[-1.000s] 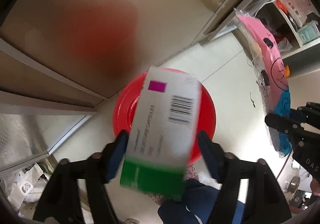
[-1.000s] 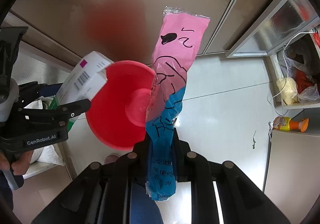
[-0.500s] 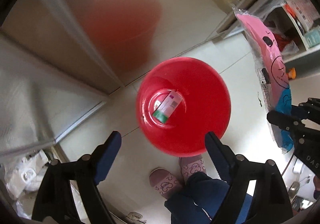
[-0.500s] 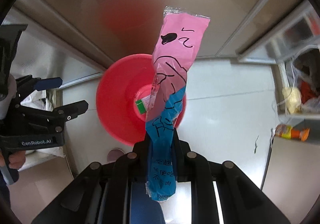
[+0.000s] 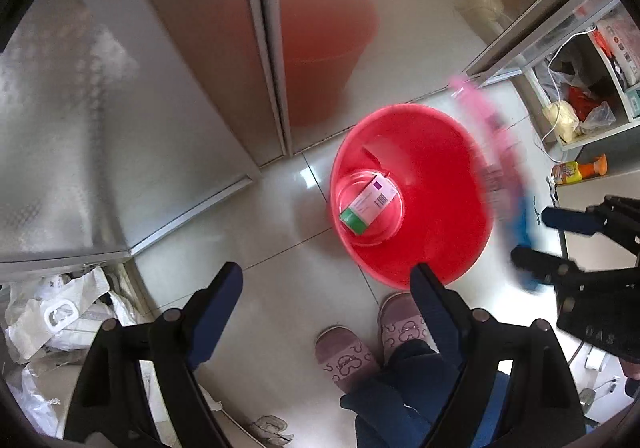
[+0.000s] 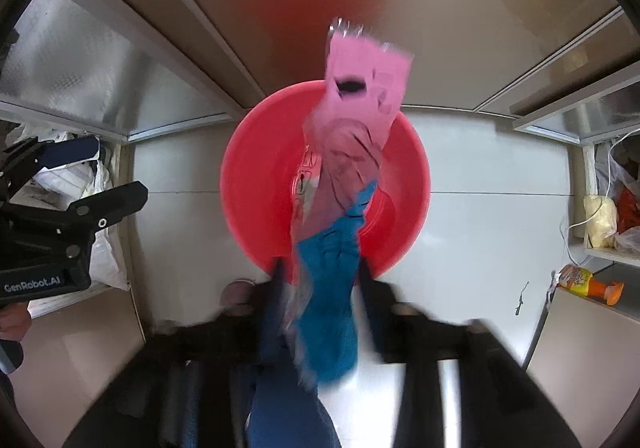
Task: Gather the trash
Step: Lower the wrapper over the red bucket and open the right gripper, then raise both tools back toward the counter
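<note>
A red bucket [image 5: 436, 167] stands on the white floor and also shows in the right wrist view [image 6: 256, 183]. A white and green carton [image 5: 368, 203] lies at its bottom. My left gripper [image 5: 326, 288] is open and empty, up and to the left of the bucket. My right gripper [image 6: 320, 276] is blurred, its jaws spread beside a pink and blue wrapper [image 6: 352, 151] that hangs over the bucket. The wrapper also shows in the left wrist view [image 5: 500, 163], blurred, between the spread fingers [image 5: 568, 217] of my right gripper.
Frosted metal-framed doors [image 5: 140, 95] stand behind the bucket. White plastic bags [image 5: 60, 324] lie at the left. Shelves with bags [image 6: 608, 207] and an orange bottle [image 6: 588, 282] are at the right. The person's slippers [image 5: 348, 352] are just in front of the bucket.
The carton has dropped from my left gripper into the bucket, and that gripper has drawn back to the left. My right gripper has moved over the bucket and its jaws have spread around the wrapper.
</note>
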`<state>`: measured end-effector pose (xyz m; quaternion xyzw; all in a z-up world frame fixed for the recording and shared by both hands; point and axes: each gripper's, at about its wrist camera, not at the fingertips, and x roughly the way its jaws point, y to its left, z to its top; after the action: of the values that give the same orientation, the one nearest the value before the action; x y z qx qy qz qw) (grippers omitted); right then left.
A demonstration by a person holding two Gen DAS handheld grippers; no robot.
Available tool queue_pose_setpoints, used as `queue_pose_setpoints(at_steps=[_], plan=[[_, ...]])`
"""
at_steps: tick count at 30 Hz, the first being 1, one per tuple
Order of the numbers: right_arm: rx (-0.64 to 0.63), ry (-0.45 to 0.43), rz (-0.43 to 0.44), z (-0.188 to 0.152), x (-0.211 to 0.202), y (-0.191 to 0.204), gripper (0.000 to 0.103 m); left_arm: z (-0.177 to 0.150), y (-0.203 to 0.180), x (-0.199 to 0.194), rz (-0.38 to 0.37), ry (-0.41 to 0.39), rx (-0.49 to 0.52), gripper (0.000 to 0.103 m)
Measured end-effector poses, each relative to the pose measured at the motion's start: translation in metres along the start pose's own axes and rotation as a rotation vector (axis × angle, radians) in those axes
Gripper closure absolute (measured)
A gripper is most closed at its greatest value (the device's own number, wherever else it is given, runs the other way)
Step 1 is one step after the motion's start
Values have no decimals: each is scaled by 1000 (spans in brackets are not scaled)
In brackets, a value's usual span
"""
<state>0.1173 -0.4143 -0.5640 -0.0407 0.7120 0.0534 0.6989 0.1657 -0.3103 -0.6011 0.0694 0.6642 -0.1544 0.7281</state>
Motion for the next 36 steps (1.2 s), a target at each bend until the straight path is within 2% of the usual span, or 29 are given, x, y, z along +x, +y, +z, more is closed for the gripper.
queue_pose_setpoints(at_steps=[4,8,12,20,23,25,28,30,33,36], plan=[[-14,-33,-13,-1,-18,6,40,-5,6,-19,-6,-5,-16,19],[-6,-43,-32,-1,-53,14,40,-5,2,-65,-4,-29,-15,19],[-13,-111,-61,-1,-119,20,34,-4,-1,-130,-29,-65,-41,19],[-49,-233,-83,-7,-271,34,33,-8,-12,-284,-13,-178,-91,19],[-58,-287,-89,-8,-324,46,18,-11,-14,-340,3,-230,-116,19],[-71,-325,-76,-8,-357,53,17,-14,-13,-373,2,-261,-142,19],[-114,-393,-72,-8,-401,64,15,-18,-5,-416,-15,-310,-178,19],[-137,-452,-77,-6,-424,72,10,-19,-1,-441,19,-350,-186,19],[-167,-534,-83,-1,-453,85,8,-23,5,-477,66,-410,-211,19],[-218,-564,-48,7,-476,96,6,-28,15,-504,94,-459,-253,19]])
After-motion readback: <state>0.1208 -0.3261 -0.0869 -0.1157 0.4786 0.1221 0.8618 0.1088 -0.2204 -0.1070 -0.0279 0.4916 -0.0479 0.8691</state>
